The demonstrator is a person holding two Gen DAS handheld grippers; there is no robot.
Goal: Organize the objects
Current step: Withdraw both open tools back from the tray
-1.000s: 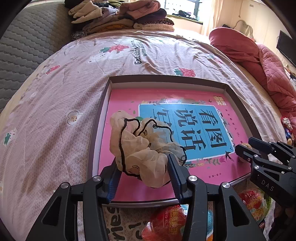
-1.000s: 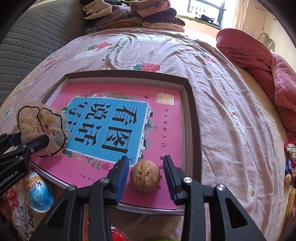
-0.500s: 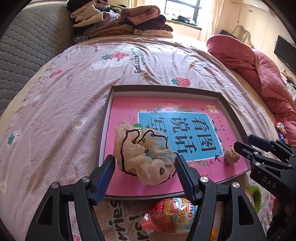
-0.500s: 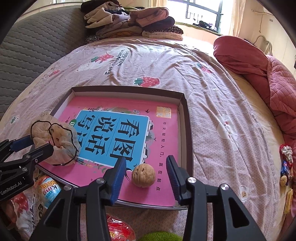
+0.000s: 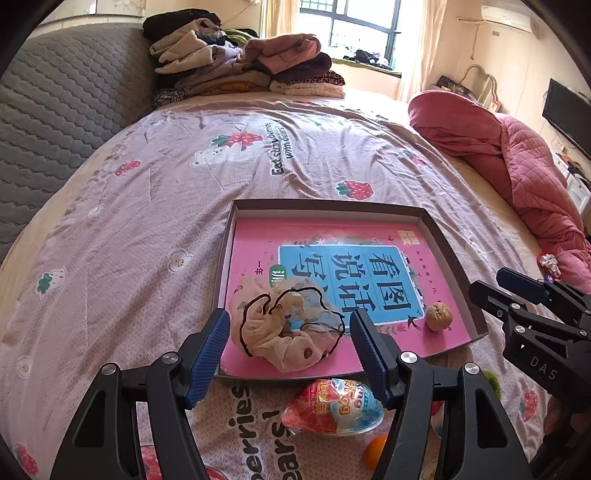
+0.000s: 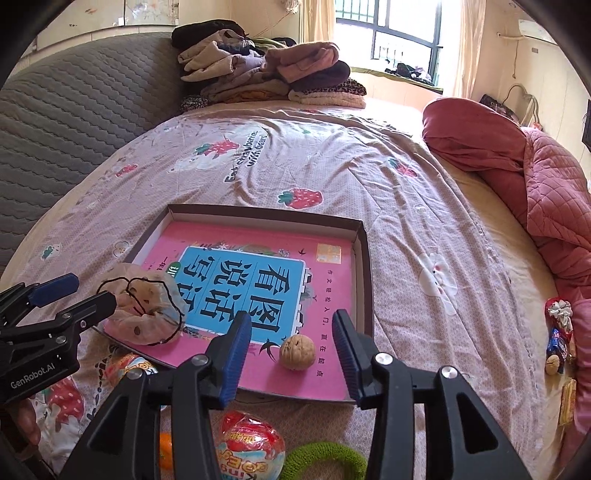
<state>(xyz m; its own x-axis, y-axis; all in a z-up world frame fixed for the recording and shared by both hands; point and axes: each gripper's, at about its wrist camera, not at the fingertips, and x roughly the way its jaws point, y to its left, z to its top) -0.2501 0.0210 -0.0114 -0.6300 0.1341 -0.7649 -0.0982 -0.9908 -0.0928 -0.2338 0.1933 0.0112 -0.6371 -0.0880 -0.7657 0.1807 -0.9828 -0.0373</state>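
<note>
Scrunchie and walnut sat in tray; left gripper and right gripper spread, empty; toy egg, green ring were left outside

1. Both views are bright with daylight from the window at the back, whose panes are blown out white.
2. Shadows on the bed are soft and faint.
3. Strong fisheye bending curves the bed's edges; the corners are black.
4. Focus is sharp, with no motion blur.
</note>
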